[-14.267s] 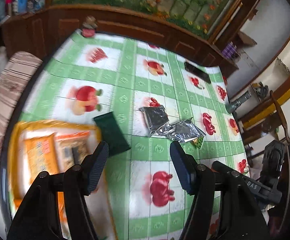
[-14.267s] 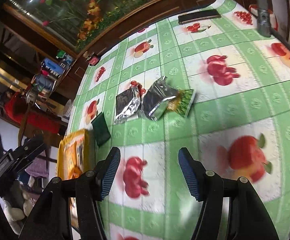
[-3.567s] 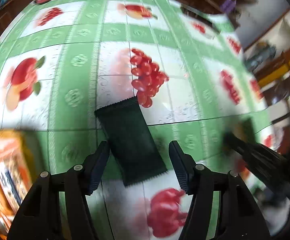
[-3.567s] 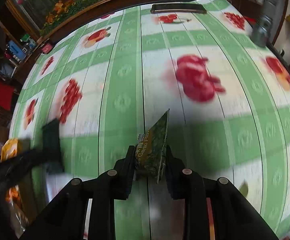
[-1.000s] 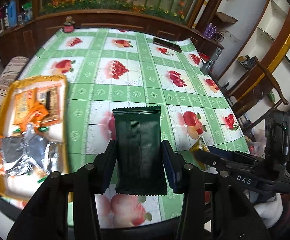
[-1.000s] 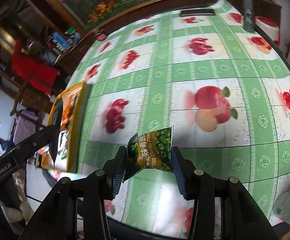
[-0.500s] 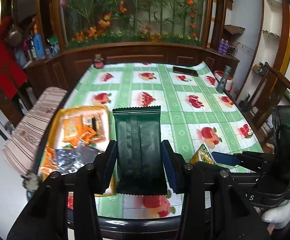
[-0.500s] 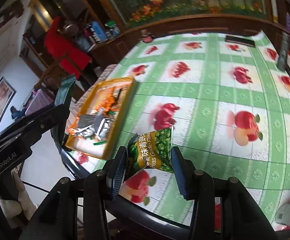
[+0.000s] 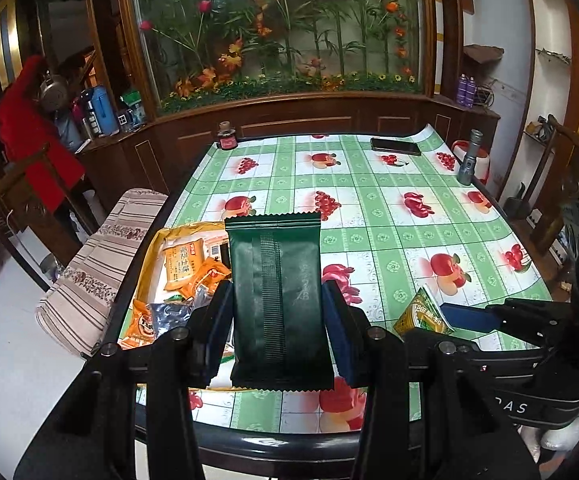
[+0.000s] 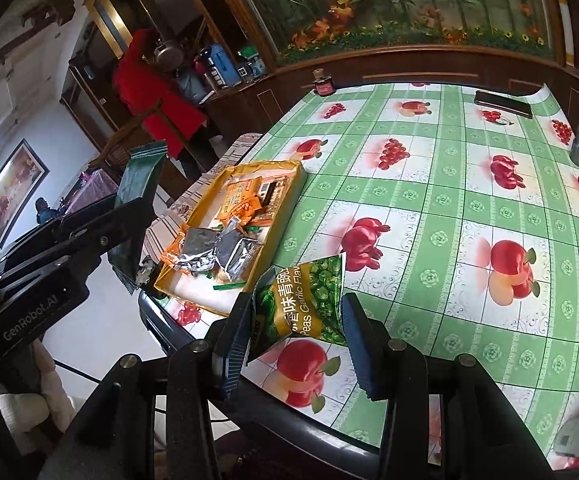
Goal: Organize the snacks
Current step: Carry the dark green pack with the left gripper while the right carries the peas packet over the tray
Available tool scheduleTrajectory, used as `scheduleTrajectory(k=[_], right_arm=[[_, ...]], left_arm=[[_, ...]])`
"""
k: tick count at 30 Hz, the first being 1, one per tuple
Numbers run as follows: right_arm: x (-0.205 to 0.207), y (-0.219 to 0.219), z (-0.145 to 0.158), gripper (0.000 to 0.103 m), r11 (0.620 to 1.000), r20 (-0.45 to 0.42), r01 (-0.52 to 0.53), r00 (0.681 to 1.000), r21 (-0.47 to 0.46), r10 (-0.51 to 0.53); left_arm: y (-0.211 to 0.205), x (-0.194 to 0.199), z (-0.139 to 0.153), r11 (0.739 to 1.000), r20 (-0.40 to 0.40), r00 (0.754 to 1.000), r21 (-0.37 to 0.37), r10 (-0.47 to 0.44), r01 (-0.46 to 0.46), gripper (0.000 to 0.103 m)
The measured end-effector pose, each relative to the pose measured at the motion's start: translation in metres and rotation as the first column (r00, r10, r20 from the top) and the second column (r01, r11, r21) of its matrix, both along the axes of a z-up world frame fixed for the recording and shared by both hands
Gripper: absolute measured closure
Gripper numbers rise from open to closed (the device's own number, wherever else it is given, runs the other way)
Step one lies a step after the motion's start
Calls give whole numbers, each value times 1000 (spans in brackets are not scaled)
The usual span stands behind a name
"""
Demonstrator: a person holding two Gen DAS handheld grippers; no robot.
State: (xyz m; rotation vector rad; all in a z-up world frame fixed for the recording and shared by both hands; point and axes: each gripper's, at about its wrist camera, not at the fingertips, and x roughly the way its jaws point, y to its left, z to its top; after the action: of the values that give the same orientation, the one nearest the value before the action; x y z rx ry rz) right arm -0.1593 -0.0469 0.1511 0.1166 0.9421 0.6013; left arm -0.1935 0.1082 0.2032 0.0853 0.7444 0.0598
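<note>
Left hand-held gripper [image 9: 277, 322] clamped on a dark green snack packet [image 9: 276, 300], held upright above the near edge of the tabletop [image 9: 373, 208]. Right hand-held gripper [image 10: 294, 320] clamped on a green garlic-pea packet [image 10: 303, 304], tilted, also raised over the near edge. In the left wrist view the yellow tray [image 9: 150, 258], at 9 o'clock from the dark packet, holds orange and silver snack packets [image 9: 183, 266]; a phone [image 9: 395, 146] lies at 1 o'clock.

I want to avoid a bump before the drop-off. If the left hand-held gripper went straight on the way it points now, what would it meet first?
Probably the green checked tablecloth just right of the yellow tray; the dark green packet it grips would touch first. Depth is uncertain.
</note>
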Motion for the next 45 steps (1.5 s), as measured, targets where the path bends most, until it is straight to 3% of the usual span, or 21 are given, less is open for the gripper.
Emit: scheduleTrajectory(k=[15,30,45], right_arm=[[5,19,-6,57,1000,-29,-5,1000,-16,4],[42,105,-26,57,997,-103,-69,992,-18,66],[62,139,-49,57,996,-170,-94,981,13,94]], left_arm=[[25,15,-15,1000,-63,998,-26,1,-3,60],[94,46,-38,998,-150,988,-32,42,-47,60],[117,59,-55,999,-222,974,-17,43,-48,60]])
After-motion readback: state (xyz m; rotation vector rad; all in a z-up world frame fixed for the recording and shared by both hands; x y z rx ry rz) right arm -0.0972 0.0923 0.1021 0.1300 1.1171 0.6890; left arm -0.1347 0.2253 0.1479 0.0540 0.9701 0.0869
